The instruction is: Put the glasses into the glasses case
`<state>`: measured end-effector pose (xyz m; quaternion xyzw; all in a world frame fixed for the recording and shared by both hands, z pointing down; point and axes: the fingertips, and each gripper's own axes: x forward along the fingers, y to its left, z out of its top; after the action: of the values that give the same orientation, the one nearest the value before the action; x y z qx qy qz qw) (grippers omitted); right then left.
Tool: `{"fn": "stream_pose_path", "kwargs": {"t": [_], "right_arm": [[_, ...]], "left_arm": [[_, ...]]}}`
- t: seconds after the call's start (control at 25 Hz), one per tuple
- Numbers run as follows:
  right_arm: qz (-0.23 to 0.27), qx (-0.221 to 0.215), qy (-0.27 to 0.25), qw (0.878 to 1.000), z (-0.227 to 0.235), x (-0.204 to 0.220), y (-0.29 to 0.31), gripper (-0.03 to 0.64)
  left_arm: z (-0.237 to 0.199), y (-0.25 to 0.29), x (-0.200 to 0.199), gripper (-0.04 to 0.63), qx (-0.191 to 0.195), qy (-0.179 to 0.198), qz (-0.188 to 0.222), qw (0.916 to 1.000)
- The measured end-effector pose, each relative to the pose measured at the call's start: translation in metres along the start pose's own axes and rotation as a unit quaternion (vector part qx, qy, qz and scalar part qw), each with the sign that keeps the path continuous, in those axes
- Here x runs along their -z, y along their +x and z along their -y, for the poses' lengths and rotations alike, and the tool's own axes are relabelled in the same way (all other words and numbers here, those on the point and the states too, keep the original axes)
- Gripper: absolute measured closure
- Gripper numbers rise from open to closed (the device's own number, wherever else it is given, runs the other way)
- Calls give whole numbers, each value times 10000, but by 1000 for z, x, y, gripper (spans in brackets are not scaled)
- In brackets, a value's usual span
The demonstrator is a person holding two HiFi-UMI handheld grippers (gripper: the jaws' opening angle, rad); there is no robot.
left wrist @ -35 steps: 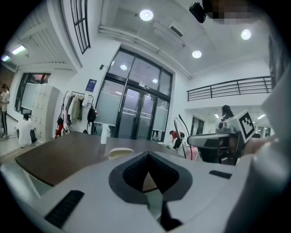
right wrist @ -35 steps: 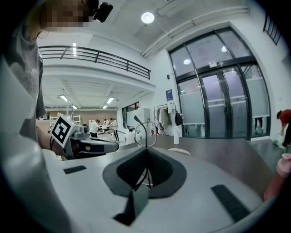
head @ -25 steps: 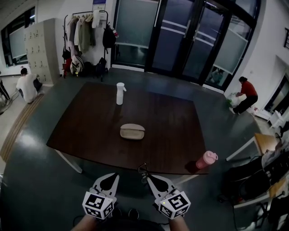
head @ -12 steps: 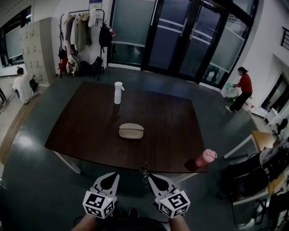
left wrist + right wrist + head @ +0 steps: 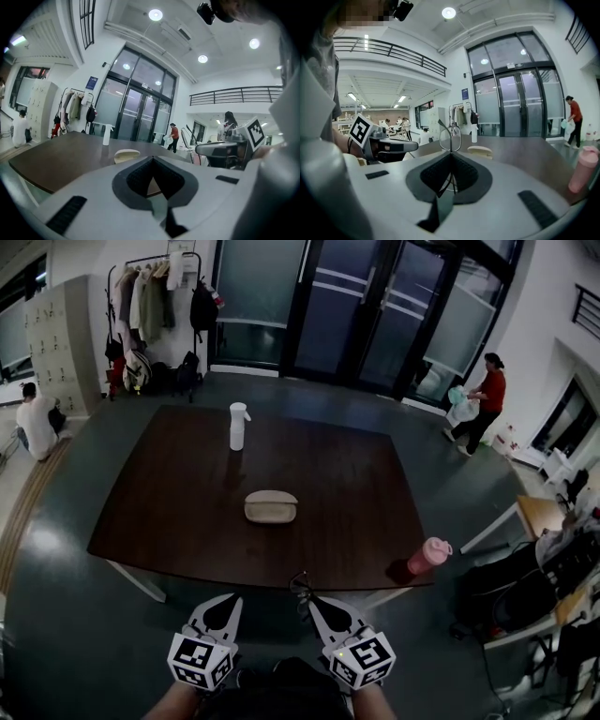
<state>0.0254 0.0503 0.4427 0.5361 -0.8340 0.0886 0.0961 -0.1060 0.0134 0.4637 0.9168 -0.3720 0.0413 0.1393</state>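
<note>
A beige glasses case (image 5: 272,506) lies closed in the middle of the dark brown table (image 5: 169,512); it also shows in the left gripper view (image 5: 126,154) and the right gripper view (image 5: 480,151). My right gripper (image 5: 308,599) is shut on thin-framed glasses (image 5: 450,138), held just short of the table's near edge, the frame sticking up past the jaws (image 5: 298,583). My left gripper (image 5: 228,603) hangs beside it, shut and empty, jaws touching with nothing between them.
A white spray bottle (image 5: 238,426) stands at the table's far side. A pink bottle (image 5: 428,556) stands at the near right corner. Chairs and bags crowd the right (image 5: 525,587). A person in red (image 5: 484,395) walks by the glass doors; another person sits at far left (image 5: 34,423).
The view has shifted slightly, so table and case sit a little higher and further left. The person in red has stood up and walked left. Both grippers keep their pose.
</note>
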Motion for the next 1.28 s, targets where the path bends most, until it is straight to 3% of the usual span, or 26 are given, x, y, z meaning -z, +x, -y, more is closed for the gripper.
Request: {"fn": "stream_pose_path", "kwargs": {"t": [0.4, 0.64, 1.04, 1.28], "right_arm": [[-302, 110, -279, 9991, 36, 11, 32, 624], [-487, -160, -459, 9976, 62, 12, 79, 624], [-374, -440, -513, 9970, 134, -6, 136, 624], [-820, -729, -1030, 9886, 169, 9, 164, 624]], "left_arm": [[-24, 36, 9, 589, -83, -92, -124, 9998], [-45, 84, 3, 589, -229, -42, -212, 9995], [-69, 166, -11, 589, -381, 56, -354, 9986], [-85, 215, -6, 589, -608, 195, -587, 9962]]}}
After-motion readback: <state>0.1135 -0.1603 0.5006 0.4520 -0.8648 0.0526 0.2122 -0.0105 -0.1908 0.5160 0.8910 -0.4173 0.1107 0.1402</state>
